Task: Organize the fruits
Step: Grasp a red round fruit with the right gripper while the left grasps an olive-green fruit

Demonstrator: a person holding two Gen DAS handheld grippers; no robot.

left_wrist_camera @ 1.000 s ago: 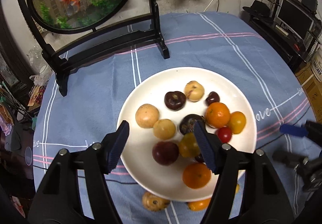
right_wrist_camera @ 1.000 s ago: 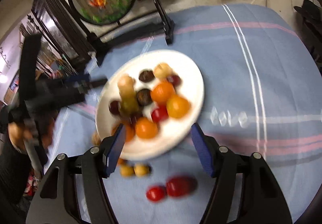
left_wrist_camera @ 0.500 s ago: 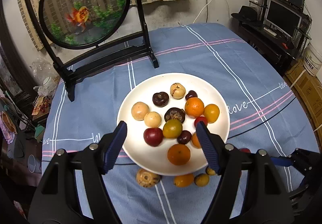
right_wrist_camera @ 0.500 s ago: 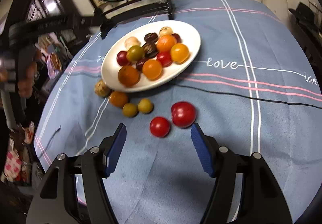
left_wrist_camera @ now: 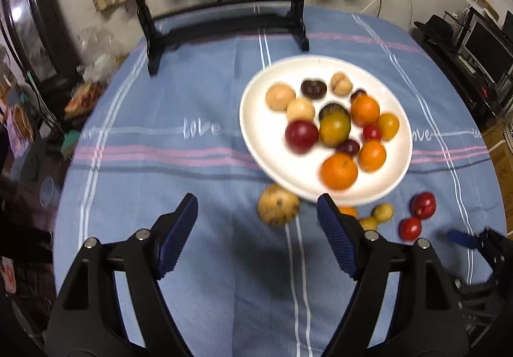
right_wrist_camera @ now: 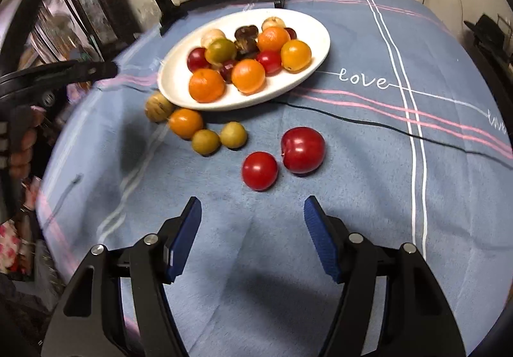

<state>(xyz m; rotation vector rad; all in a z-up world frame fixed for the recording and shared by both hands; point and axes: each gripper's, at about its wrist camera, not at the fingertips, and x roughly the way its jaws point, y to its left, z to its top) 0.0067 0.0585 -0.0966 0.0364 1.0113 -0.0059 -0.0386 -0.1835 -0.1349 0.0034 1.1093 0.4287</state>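
The right gripper (right_wrist_camera: 252,230) has nothing between its blue pads, and its jaws are closing a little from about half open, over bare blue cloth (right_wrist_camera: 368,196). Just ahead of them, on the centre line, lies a small red fruit (right_wrist_camera: 259,170), and touching or nearly touching it on the right a bigger red one (right_wrist_camera: 303,149). Both are round, so neither has a long axis to line up with; the pair lies side by side across the jaws' line, the small one nearer. The left gripper (left_wrist_camera: 256,230) is also empty, its jaws opening and already wide. The brown speckled fruit (left_wrist_camera: 278,204) lies just ahead and a shade right of its centre, close against the near rim of the white plate (left_wrist_camera: 256,132). Past its right finger sit an orange (right_wrist_camera: 185,122) and two small yellow-green fruits (right_wrist_camera: 219,136), all off the plate. The plate holds the rest: oranges, red, dark and tan fruits, crowded toward its right half, with bare space at the near left. Judging by the layout, the right hand is nearer the red pair and the left nearer the brown fruit. The plate lies beyond the loose fruit for both, so each carry would go forward and over the rim.
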